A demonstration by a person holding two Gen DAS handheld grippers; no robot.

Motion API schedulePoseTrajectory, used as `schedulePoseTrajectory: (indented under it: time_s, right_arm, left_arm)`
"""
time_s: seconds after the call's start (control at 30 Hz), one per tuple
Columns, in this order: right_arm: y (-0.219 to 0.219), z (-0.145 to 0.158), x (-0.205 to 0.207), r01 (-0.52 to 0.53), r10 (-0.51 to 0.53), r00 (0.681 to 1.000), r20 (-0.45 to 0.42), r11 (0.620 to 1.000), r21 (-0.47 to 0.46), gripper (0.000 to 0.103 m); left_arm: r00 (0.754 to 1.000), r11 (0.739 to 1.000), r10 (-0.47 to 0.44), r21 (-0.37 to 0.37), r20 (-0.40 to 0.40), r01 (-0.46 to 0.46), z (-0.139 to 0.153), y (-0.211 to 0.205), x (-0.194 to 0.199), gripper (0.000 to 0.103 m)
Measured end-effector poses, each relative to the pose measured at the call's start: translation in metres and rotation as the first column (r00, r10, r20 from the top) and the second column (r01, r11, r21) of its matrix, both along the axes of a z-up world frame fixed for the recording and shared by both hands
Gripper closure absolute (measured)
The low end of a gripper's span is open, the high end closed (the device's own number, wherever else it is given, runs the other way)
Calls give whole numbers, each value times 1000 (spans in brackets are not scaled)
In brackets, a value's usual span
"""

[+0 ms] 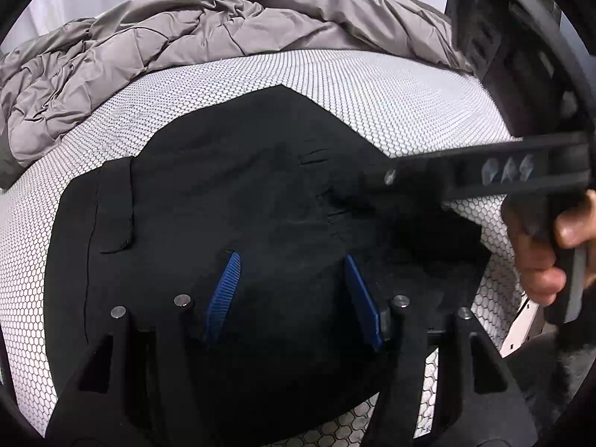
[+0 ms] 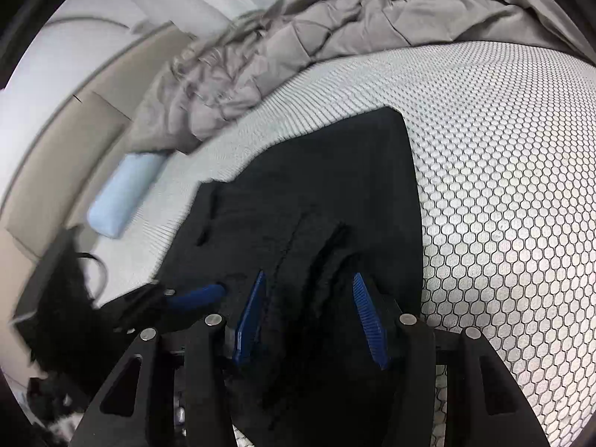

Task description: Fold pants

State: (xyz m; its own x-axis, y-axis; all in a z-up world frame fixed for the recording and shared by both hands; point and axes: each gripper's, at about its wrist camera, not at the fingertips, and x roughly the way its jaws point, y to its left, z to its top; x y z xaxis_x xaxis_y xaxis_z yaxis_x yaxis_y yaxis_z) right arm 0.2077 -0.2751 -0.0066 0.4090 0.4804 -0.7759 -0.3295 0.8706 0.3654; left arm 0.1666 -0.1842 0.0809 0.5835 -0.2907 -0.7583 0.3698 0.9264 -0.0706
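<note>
The black pants (image 1: 231, 193) are spread on the bed (image 1: 372, 85), in front of the grey duvet (image 1: 149, 48). The left gripper (image 1: 294, 290) is held released above the cloth, nothing pinched. The right gripper (image 2: 313, 320) is parted astride a raised ridge of fabric; whether it is pressed cannot be told. Both layers should be caught together near the edge and lifted evenly. The near hem is hidden behind the gripper bodies, and black seams are hardly distinguished.

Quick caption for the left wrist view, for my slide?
Left claw open above black pants lying on honeycomb-patterned mattress, right claw alongside.
</note>
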Motion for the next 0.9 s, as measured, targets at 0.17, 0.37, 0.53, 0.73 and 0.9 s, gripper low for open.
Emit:
schedulePoseTrajectory:
  time_s: [0.17,0.37,0.53,0.73,0.9]
  right_arm:
    - [1,11,-18,-36,35,999,21,999,18,52]
    - [8,-1,-23,-88,91,995,-39,993,74,52]
    - [5,-8,-14,-50,60,995,-83,991,121,56]
    - [8,1,-23,-99,110,992,-55,980,170,56]
    - [9,-12,-14,-51,73,991,-115,981,187,62]
  left_arm:
    - [999,998,-3,-62,-35,1,1,18,-1,47]
    - [999,998,-42,35,-24,43,-12,21,-9,46]
    - [998,999,-45,20,-34,46,-15,26,-4,46]
    - [998,999,-45,23,-35,46,-15,25,1,46]
    - [998,999,-39,12,-42,39,-13,27,0,46]
